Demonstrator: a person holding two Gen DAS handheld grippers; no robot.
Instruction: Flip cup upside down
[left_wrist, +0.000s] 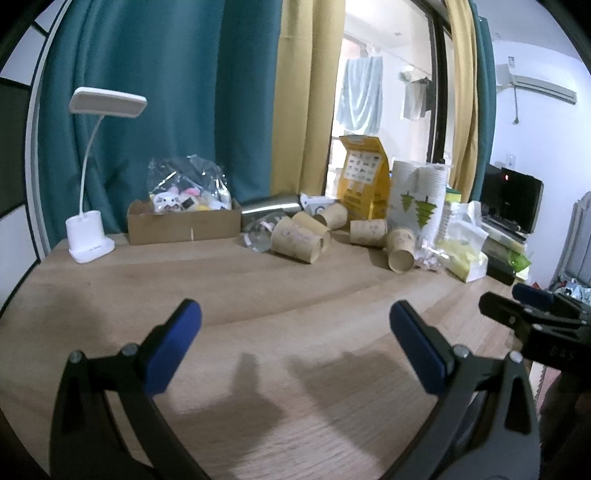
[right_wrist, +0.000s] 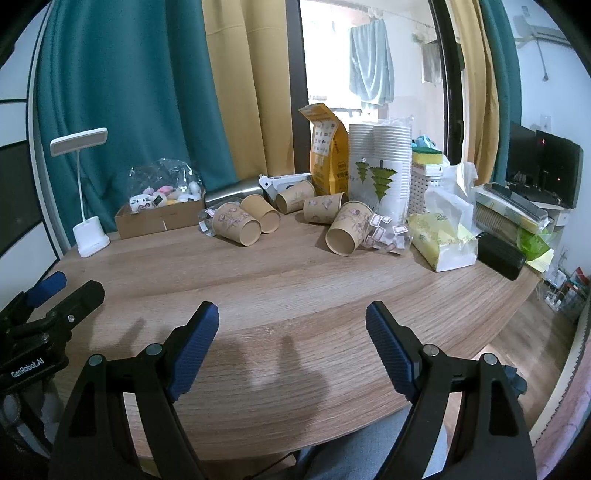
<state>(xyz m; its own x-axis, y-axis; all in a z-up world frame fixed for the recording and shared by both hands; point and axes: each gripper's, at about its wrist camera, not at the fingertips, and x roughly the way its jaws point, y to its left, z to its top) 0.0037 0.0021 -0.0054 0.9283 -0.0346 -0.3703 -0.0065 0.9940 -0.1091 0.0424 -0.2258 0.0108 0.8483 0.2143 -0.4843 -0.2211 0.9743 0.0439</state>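
I see a wood-grain desk (right_wrist: 295, 280), its near half bare apart from soft shadows of the tools. My left claw (left_wrist: 295, 328) hangs over the near edge with its blue pads spread wide, nothing between them. My right claw (right_wrist: 291, 332) is the same: wide apart, holding nothing, above the near edge. Each shows in the other's view at the side.

Five brown paper cups (right_wrist: 347, 229) lie on their sides in a loose cluster toward the far edge, roughly mid-desk, open mouths mostly facing me; none is upright or inverted. Two at the left of the cluster touch each other.

At the far left corner stands a white desk lamp (right_wrist: 86, 229). Just right of it sits a shallow cardboard box (right_wrist: 155, 219) with a clear bag of small plush toys. Behind the cups: a yellow paper bag (right_wrist: 327, 155), upright, and sleeves of stacked white cups (right_wrist: 380, 158). The far right edge carries a tissue pack (right_wrist: 443, 240) and a black case (right_wrist: 500, 254).

Room: teal curtains (right_wrist: 129, 92) and mustard ones frame a glass door; laundry hangs beyond it. A dark monitor (right_wrist: 546, 166) stands at right.
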